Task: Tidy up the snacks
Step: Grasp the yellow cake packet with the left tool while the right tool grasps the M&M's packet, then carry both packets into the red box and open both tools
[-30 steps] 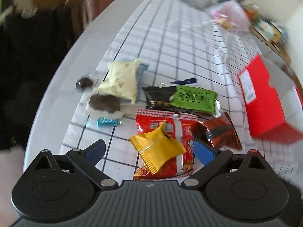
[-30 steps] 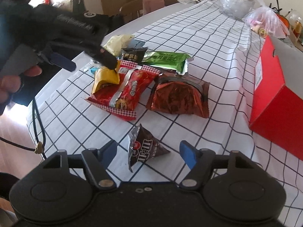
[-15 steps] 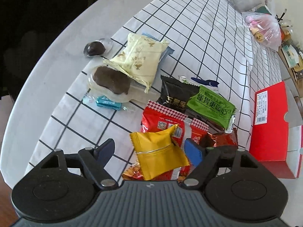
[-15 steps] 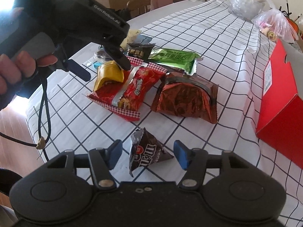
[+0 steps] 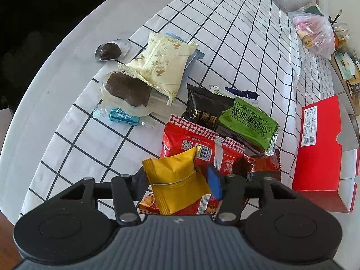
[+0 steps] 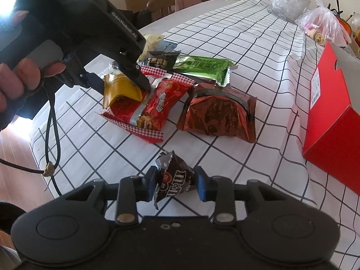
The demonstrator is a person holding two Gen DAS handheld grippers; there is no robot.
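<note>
My left gripper is shut on a yellow snack packet, which lies on a red snack bag; the packet also shows in the right wrist view. My right gripper is shut on a brown M&M's bag resting on the checked tablecloth. Behind lie a green packet, a black packet, a shiny red-brown foil bag, a cream packet and a red box at the right.
Two clear-wrapped dark pastries and a small teal candy lie left of the pile near the table's round edge. Plastic bags stand at the far end. A chair stands behind the table.
Both grippers have closed: the left onto the yellow packet, the right onto the M&M's bag. The left gripper has come lower over the pile.
</note>
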